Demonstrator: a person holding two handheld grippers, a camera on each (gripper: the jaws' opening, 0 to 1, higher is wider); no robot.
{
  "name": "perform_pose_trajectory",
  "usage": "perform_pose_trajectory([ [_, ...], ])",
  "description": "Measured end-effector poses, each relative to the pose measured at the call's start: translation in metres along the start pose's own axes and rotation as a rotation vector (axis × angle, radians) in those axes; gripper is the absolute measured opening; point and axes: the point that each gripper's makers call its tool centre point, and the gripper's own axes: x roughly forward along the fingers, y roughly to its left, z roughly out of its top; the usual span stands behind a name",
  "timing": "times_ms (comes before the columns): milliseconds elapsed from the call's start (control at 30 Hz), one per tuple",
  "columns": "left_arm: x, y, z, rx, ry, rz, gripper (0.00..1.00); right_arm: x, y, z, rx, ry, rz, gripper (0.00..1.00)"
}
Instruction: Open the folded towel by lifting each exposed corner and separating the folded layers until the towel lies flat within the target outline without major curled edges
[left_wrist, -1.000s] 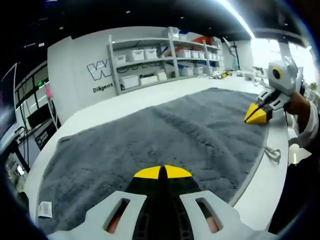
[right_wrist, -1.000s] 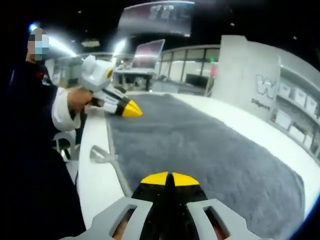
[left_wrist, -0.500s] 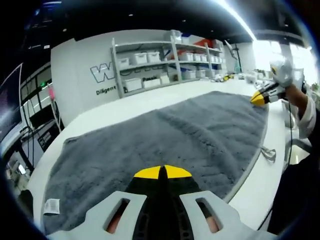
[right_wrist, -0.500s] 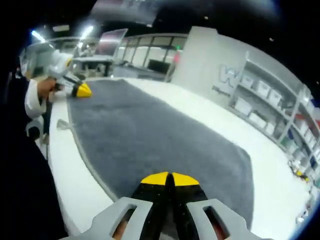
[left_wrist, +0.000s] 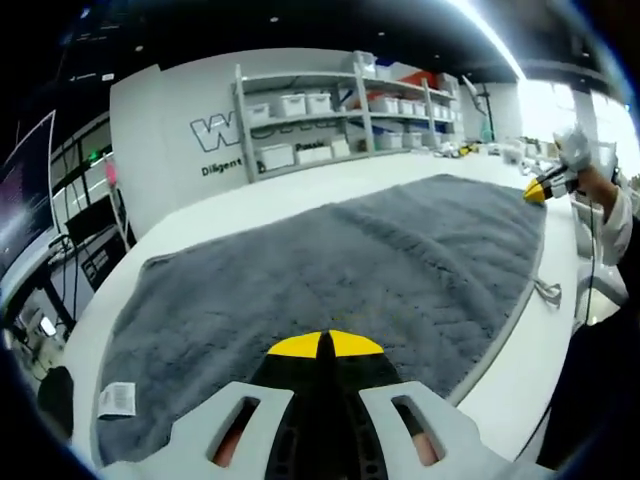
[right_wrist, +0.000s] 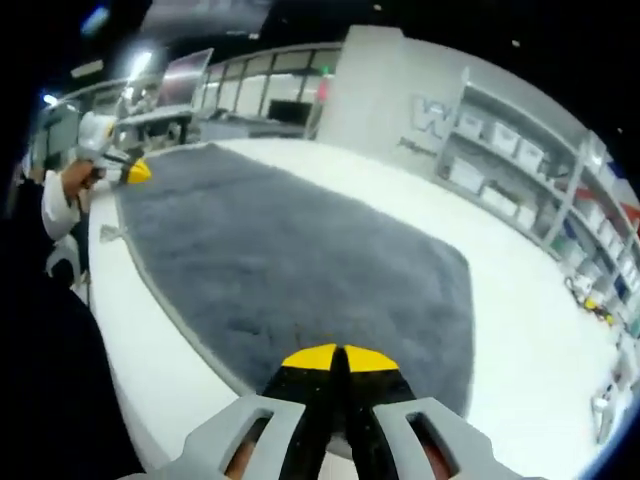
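Left gripper view has the grey towel (left_wrist: 330, 275) spread open and mostly flat across the white table (left_wrist: 520, 370), a white label (left_wrist: 117, 398) at its near corner. At the towel's near edge, the left gripper (left_wrist: 325, 345) has its yellow-tipped jaws pressed together on the cloth, and the right gripper (right_wrist: 340, 358) does the same at the opposite end (each shows small in the other's view). Shelves (left_wrist: 340, 110) with white bins line the far wall.

White lettered wall (left_wrist: 190, 140), bin-filled shelving (left_wrist: 330, 120), ceiling strip light (left_wrist: 490, 35)
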Motion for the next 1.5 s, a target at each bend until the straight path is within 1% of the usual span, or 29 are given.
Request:
perform_pose_trajectory([
  [33, 0.0, 0.0, 0.001, -0.013, -0.005, -0.005, 0.01, 0.0, -0.002, -0.006, -0.009, 0.032, -0.008, 0.0],
  [67, 0.0, 0.0, 0.001, -0.016, -0.002, -0.006, 0.01, 0.001, -0.002, -0.008, -0.011, 0.035, -0.007, 0.0],
  [100, -0.001, 0.0, 0.0, -0.015, 0.0, -0.008, 0.01, 0.0, -0.002, -0.006, -0.008, 0.02, 0.0, 0.0],
  [133, -0.001, 0.0, 0.0, -0.015, 0.001, -0.007, 0.01, -0.001, -0.001, -0.007, 0.004, 0.029, 0.005, 0.0],
  [300, 0.0, -0.001, 0.0, -0.019, 0.001, 0.0, 0.01, -0.006, 0.001, -0.009, -0.009, 0.044, 0.026, 0.0],
  [433, -0.001, -0.001, -0.001, -0.023, 0.003, 0.002, 0.01, -0.009, 0.003, -0.011, 0.015, 0.062, 0.039, 0.0],
  [567, -0.001, -0.001, -0.001, -0.019, 0.01, 0.006, 0.01, -0.012, 0.006, -0.012, 0.019, 0.083, 0.04, 0.0],
  [767, -0.003, 0.0, -0.002, -0.015, 0.02, 0.004, 0.01, -0.02, 0.013, -0.016, 0.044, 0.112, 0.071, 0.0],
  [1067, -0.006, 0.0, -0.002, -0.02, 0.031, -0.011, 0.01, -0.022, 0.015, -0.017, 0.053, 0.122, 0.076, 0.0],
  [1133, -0.006, 0.0, -0.003, -0.023, 0.026, -0.027, 0.01, -0.022, 0.017, -0.016, 0.004, 0.111, 0.094, 0.0],
  [1200, -0.007, -0.001, -0.002, -0.016, 0.019, -0.043, 0.01, -0.023, 0.016, -0.015, 0.005, 0.101, 0.098, 0.0],
  [1233, -0.008, -0.003, -0.001, -0.022, 0.016, -0.052, 0.01, -0.024, 0.016, -0.01, 0.013, 0.077, 0.107, 0.0],
  [1267, -0.008, -0.004, 0.001, -0.024, 0.009, -0.06, 0.01, -0.026, 0.017, -0.002, 0.02, 0.031, 0.122, 0.0],
  [1333, -0.01, -0.006, 0.008, -0.036, -0.037, -0.089, 0.01, -0.031, 0.019, 0.012, 0.048, -0.039, 0.148, 0.0],
  [1367, -0.011, -0.006, 0.012, -0.069, -0.061, -0.097, 0.01, -0.034, 0.019, 0.017, 0.05, -0.07, 0.157, 0.0],
  [1400, -0.012, -0.006, 0.014, -0.09, -0.069, -0.106, 0.01, -0.036, 0.02, 0.02, 0.044, -0.084, 0.166, 0.0],
  [1433, -0.014, 0.0, 0.014, -0.086, -0.068, -0.104, 0.01, -0.037, 0.02, 0.021, 0.042, -0.091, 0.172, 0.0],
  [1500, -0.017, 0.007, 0.018, -0.085, -0.09, -0.103, 0.02, -0.037, 0.016, 0.024, 0.042, -0.109, 0.174, 0.01],
])
